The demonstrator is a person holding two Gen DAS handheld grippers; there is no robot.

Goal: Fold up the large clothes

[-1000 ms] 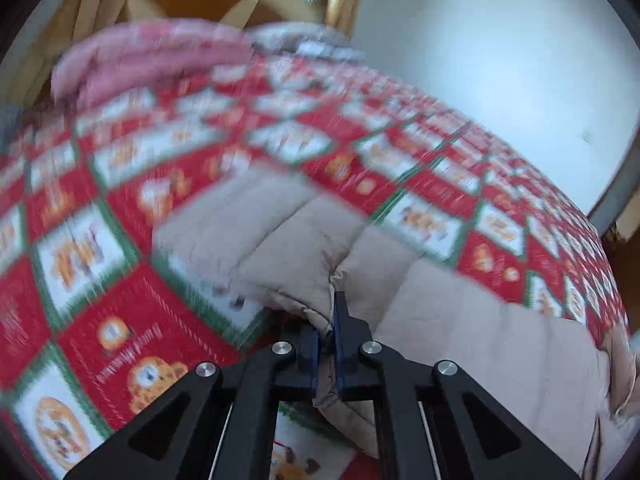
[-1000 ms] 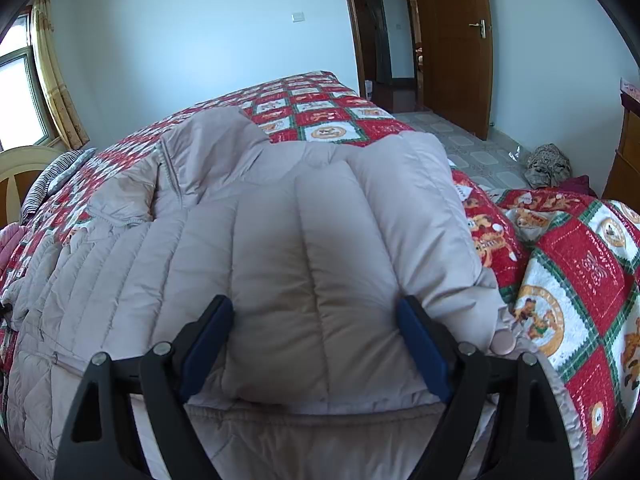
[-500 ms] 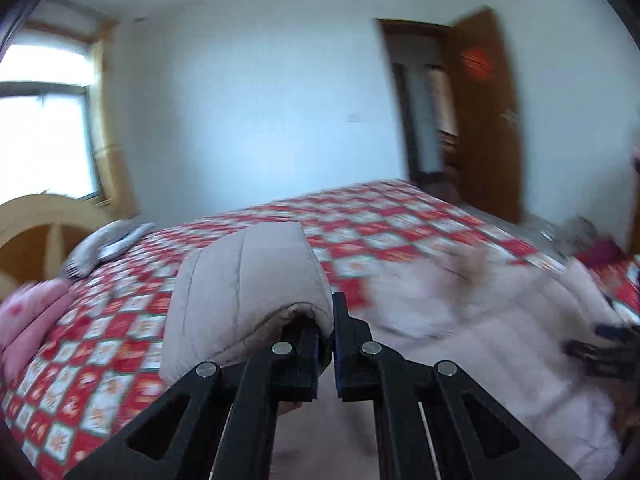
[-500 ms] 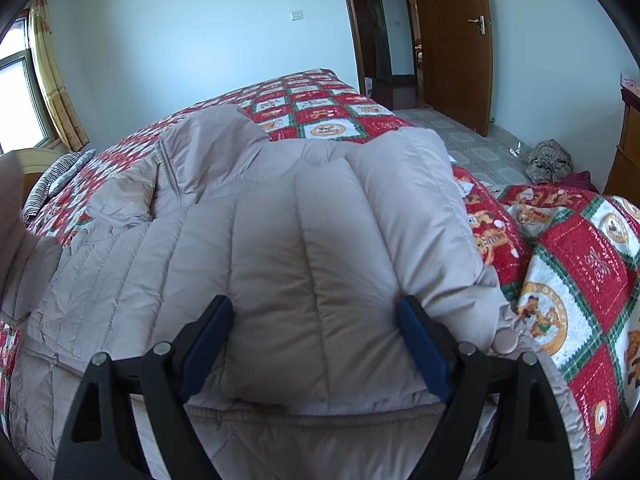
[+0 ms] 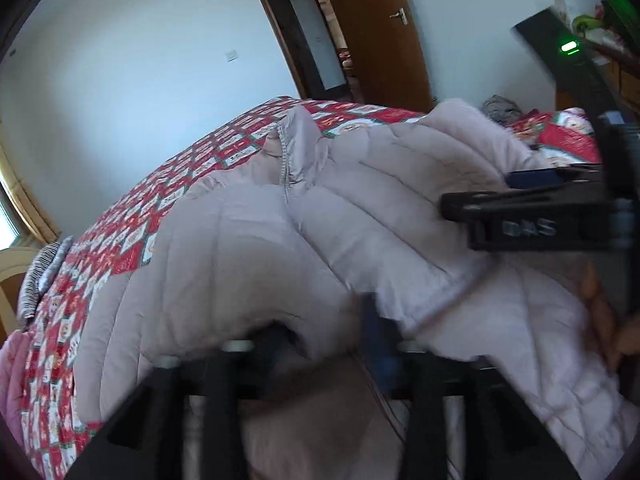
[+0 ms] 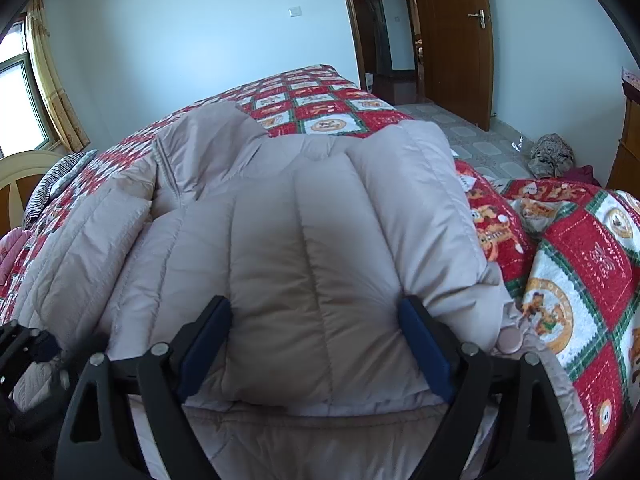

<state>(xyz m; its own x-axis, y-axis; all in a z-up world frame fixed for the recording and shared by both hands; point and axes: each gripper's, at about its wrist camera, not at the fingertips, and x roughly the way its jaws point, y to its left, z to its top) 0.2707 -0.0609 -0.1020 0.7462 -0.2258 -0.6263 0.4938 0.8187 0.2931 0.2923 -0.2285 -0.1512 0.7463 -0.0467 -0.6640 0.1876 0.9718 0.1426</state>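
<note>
Big puffy coat (image 6: pixel 312 248) on the bed (image 6: pixel 580 264) — sleeve just folded in.

The left gripper (image 5: pixel 320 344) has just been opening — let it go fully, then smooth; the right gripper (image 6: pixel 316 344) stands wide around the folded part, holding it flat.

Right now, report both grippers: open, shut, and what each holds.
Left gripper: jaws have just been opening, the puffy jacket bulging between them, grip released.
Right gripper: open wide, astride the jacket's folded sleeve.
</note>
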